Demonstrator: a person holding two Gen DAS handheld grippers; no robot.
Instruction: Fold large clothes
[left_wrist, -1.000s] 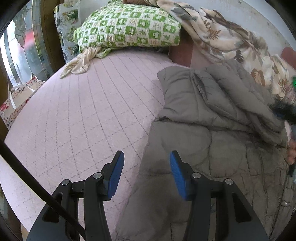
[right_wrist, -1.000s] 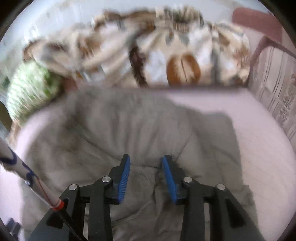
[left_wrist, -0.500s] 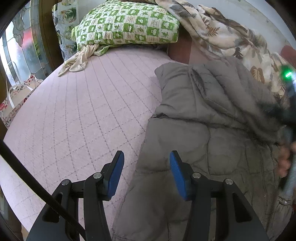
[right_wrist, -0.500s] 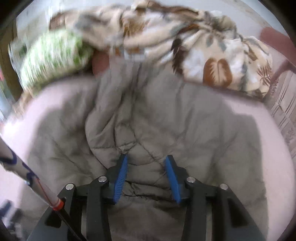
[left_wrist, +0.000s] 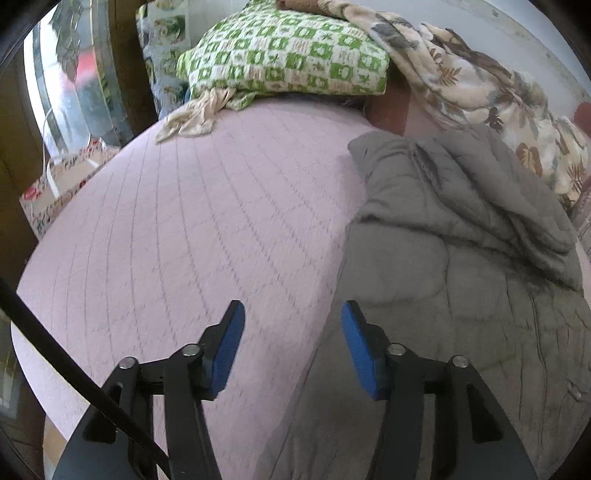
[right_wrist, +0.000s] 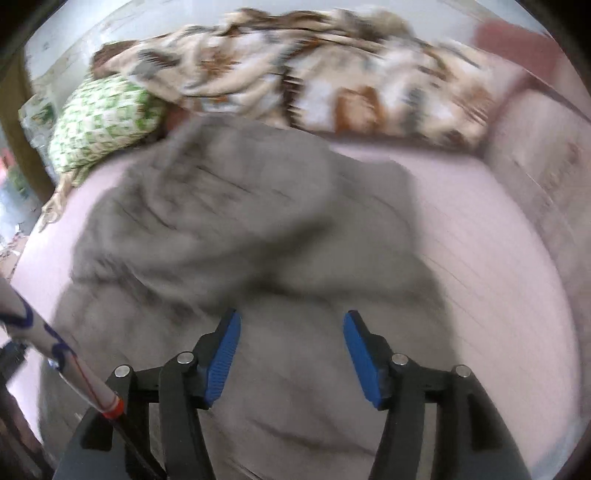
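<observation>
While the grey quilted padded jacket (left_wrist: 461, 258) is spread on the pink quilted bed (left_wrist: 177, 229), both tools are held above it with nothing gripped.

Near the jacket's left edge the left tool (left_wrist: 291, 325) is seen, its blue-padded jaws having just been opening a little, with only bed cover and jacket hem below the gap. Over the jacket's middle the right tool (right_wrist: 291, 332) is shown in a blurred view, its jaws having just been opening wide, with no cloth pinched between them. A green-and-white checked pillow (left_wrist: 284, 55) and a leaf-printed cream blanket (left_wrist: 480, 88) are piled at the bed's far end.
</observation>
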